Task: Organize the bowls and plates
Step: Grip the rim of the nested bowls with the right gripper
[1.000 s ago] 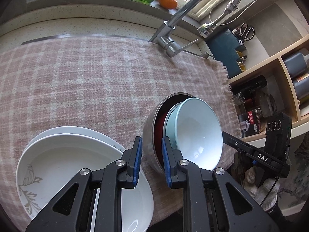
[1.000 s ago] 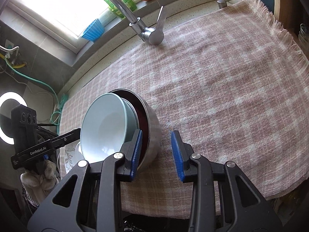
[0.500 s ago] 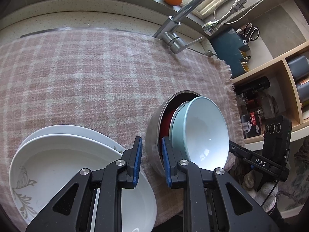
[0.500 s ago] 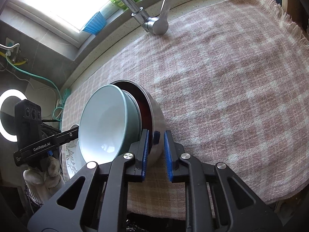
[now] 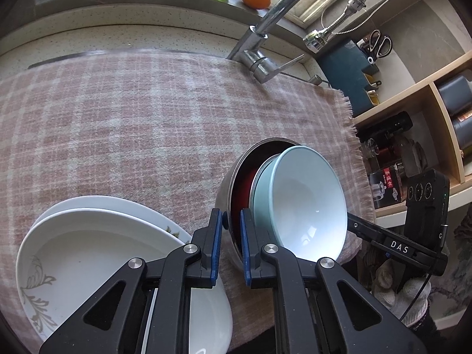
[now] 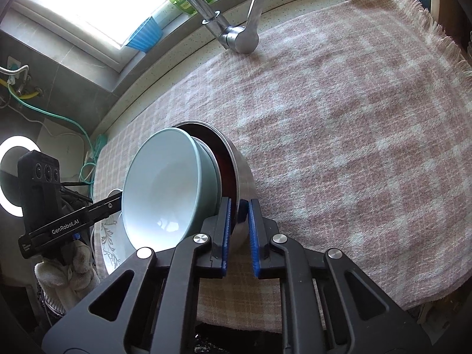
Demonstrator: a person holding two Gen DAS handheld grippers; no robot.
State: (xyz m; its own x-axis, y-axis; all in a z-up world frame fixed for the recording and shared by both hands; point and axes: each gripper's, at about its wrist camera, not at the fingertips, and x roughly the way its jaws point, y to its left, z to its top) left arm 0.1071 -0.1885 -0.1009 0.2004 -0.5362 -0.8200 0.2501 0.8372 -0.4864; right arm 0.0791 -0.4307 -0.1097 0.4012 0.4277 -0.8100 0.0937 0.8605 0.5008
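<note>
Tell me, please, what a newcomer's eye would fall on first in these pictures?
Probably the stack of bowls at the near edge of the checked cloth: a pale blue bowl nested in a steel bowl, tilted. Both grippers pinch the steel rim from opposite sides, the left gripper and the right gripper. White plates sit stacked to the left.

A pink-and-cream checked woven cloth (image 5: 141, 124) is seen beneath a silver steel bowl with a dark red inside (image 5: 233, 183). Pale blue ceramic bowls, white inside (image 5: 309, 203), are nested there. White ceramic plates (image 5: 88, 244) are marked with a grey leaf pattern. Blue pads (image 6: 226, 221) are borne by black fingers.
</note>
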